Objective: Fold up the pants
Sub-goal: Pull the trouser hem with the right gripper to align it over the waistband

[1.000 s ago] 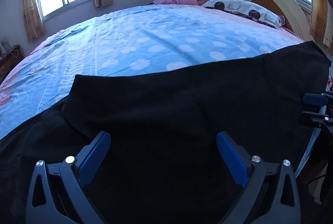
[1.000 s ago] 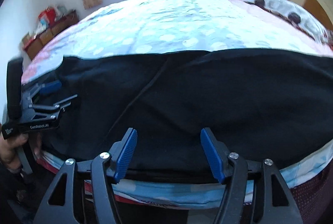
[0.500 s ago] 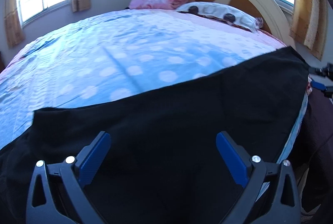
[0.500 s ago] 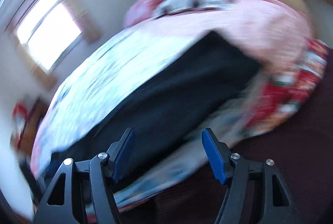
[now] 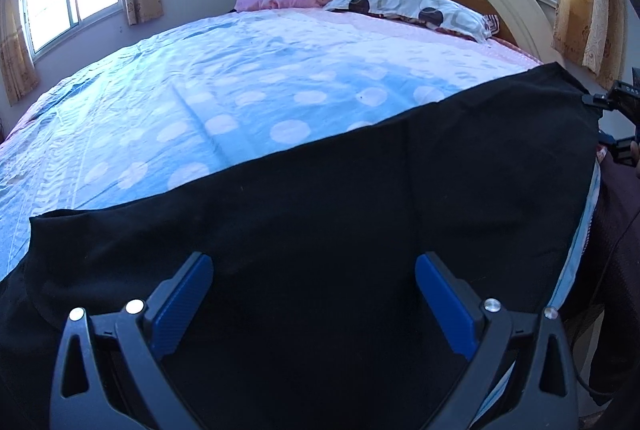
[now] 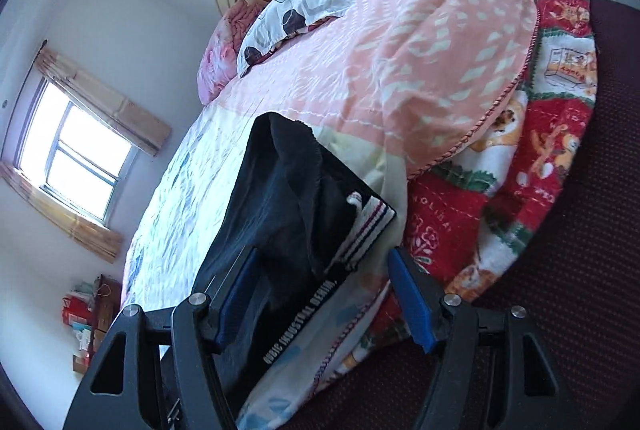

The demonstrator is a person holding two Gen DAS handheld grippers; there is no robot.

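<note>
Black pants laid flat along the near edge of a bed, both grippers empty above them

The pants (image 5: 320,222) are spread across the blue dotted bedsheet (image 5: 240,102), one end reaching the bed's side edge where the striped waistband (image 6: 366,230) and a white printed band are seen; the cloth is judged soft, limp and light, likely to sag and drag on the sheet rather than hold any shape; it is best pinched through both layers at the waistband corner and at the far hem, where the fabric is thickest; the left gripper (image 5: 316,306) is held over the middle of the cloth with its jaws spread wide and nothing between them; the right gripper (image 6: 324,298) is rolled sideways at the waistband end, its jaws closing, one blue pad (image 6: 236,298) lying against the dark fabric, though no pinch is yet made.
</note>
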